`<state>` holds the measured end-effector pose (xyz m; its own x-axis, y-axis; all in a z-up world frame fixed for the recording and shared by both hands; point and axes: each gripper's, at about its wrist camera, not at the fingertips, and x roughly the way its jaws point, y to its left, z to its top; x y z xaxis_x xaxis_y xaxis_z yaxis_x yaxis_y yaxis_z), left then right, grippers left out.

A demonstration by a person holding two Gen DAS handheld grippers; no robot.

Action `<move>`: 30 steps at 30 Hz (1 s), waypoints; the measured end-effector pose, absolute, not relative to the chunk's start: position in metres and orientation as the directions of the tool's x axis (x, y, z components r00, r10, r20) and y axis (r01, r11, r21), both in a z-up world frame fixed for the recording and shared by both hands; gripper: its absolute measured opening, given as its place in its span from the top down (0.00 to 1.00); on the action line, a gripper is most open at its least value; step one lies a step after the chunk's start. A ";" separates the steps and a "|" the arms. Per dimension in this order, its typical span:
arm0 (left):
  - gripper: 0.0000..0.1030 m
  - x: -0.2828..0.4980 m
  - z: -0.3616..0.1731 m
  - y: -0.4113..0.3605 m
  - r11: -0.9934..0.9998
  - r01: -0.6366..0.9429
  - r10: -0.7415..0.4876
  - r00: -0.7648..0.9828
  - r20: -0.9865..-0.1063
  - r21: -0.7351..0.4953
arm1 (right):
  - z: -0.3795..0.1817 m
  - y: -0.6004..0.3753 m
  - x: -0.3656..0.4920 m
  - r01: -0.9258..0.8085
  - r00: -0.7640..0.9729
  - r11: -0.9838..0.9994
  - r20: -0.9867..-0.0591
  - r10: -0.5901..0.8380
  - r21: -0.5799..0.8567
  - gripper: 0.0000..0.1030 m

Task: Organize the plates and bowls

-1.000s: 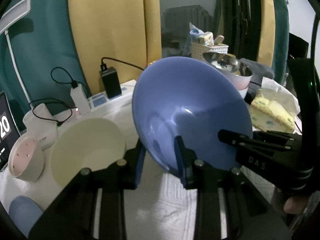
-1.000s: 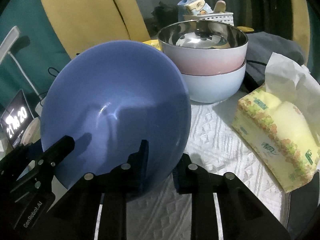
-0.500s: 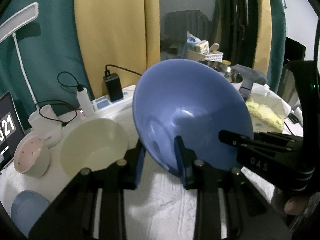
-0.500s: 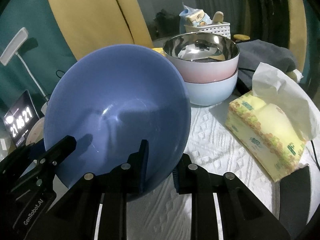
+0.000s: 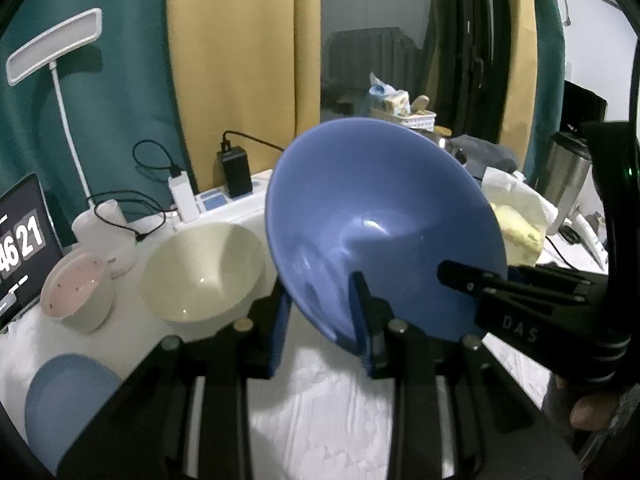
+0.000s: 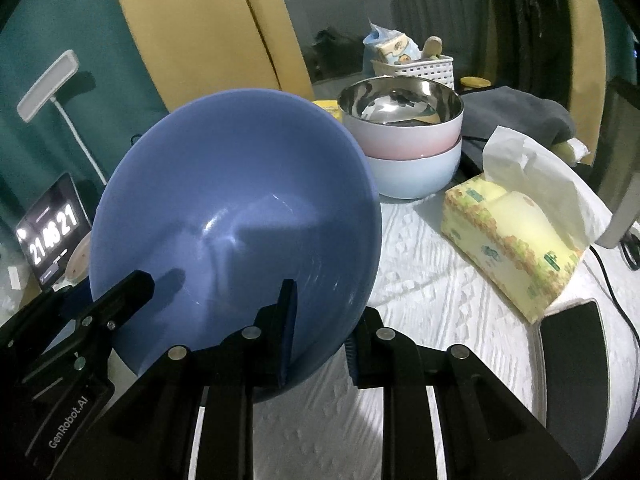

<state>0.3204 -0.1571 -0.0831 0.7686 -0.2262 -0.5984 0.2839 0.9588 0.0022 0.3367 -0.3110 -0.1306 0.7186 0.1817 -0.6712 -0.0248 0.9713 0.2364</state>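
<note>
Facing toward the cameras, the large round blue plastic bowl (image 5: 384, 224) is tilted on edge, its rim clamped by the left gripper (image 5: 320, 320) and right gripper (image 6: 320, 332).

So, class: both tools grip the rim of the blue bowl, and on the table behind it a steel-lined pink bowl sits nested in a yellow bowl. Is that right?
Not quite. The right wrist view shows the pink bowl nested in a pale blue bowl, not a yellow one. The rest holds: the left tool and right tool both grip the blue bowl by its rim.
</note>
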 end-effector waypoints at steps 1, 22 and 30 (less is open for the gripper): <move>0.71 0.318 -0.082 -0.155 0.959 0.284 -0.227 0.769 -0.597 0.000 | -0.130 -0.310 0.335 -0.025 0.719 0.972 -0.671 0.181 0.236 0.78; 0.71 0.271 -0.084 -0.126 0.962 0.271 -0.236 0.759 -0.607 -0.035 | -0.124 -0.281 0.288 -0.034 0.715 0.976 -0.677 0.174 0.216 0.78; 0.71 0.254 -0.090 -0.114 0.964 0.263 -0.233 0.753 -0.616 -0.044 | -0.130 -0.268 0.271 -0.039 0.703 0.976 -0.689 0.178 0.213 0.77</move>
